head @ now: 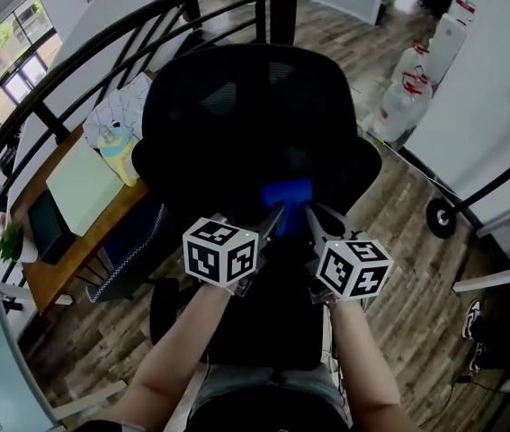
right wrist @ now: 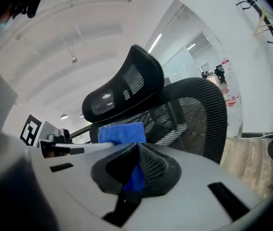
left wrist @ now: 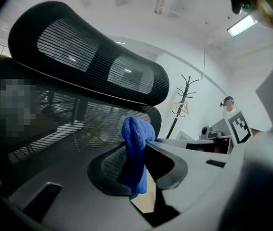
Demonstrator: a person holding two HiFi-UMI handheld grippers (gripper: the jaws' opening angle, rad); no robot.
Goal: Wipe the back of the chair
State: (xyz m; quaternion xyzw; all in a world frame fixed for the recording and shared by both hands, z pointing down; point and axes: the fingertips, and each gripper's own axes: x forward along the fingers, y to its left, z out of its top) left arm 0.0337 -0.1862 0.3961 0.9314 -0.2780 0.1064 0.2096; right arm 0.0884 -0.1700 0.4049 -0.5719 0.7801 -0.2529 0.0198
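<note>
You hold both grippers close together in front of you, and both are clamped on the same blue cloth (head: 286, 193). In the left gripper view, your left gripper (left wrist: 136, 163) has its jaws closed on a bunched fold of the cloth (left wrist: 137, 134), which stands up between the dark pads and hangs a little below them. In the right gripper view, your right gripper (right wrist: 135, 170) also pinches the cloth (right wrist: 122, 133), with a flat stretch of it running off toward your left gripper. From the head view, the two marker cubes sit side by side above your forearms. The left gripper (head: 275, 216) and the right gripper (head: 314, 216) converge on the cloth from either side. The black mesh chair (head: 237, 115) stands directly ahead with its back turned to you, and the cloth sits at the middle of the backrest, below the headrest (left wrist: 93, 61). Both gripper views show the mesh (right wrist: 189, 109) just beyond the cloth, though you cannot tell from them whether the cloth actually touches it. A wooden desk (head: 75, 241) stands to the left of the chair on the plank floor (head: 398, 268), and a coat stand (left wrist: 184, 97) shows past the chair in the left gripper view.
</note>
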